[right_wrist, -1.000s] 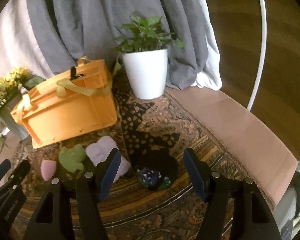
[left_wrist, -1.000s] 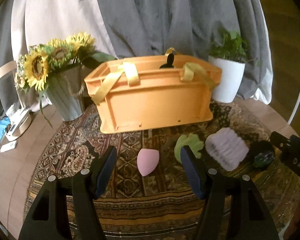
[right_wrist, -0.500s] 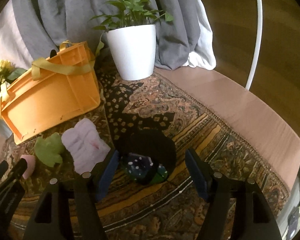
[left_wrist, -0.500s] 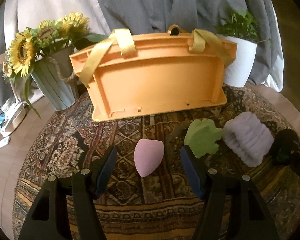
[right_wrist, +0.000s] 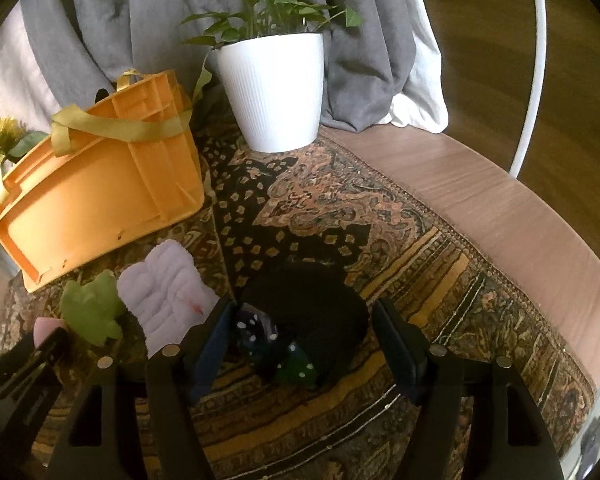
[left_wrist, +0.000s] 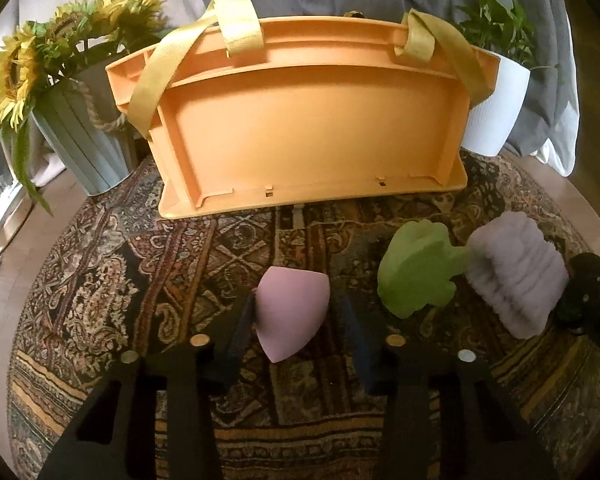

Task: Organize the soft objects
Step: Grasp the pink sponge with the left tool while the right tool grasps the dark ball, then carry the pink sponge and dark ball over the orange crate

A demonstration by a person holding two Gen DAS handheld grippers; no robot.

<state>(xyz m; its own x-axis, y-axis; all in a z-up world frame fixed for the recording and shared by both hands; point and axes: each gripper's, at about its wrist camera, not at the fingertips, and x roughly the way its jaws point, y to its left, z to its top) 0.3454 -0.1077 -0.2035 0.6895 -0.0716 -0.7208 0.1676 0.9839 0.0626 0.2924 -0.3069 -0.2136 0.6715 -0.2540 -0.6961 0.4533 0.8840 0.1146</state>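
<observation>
Sponge (left_wrist: 290, 312), pink and teardrop-shaped, sits between your left gripper (left_wrist: 296, 334) pads, which have just been closing onto it; one of four soft pieces. Your right gripper (right_wrist: 304, 344) stands spread.

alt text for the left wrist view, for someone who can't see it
The left gripper has just been closing around a pink teardrop sponge on a patterned rug. To its right lie a green foam piece and a lilac fluffy band; behind them stands an orange crate.

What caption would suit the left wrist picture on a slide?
Left tongs closing around a pink teardrop sponge on a patterned rug, before an orange crate.
</observation>
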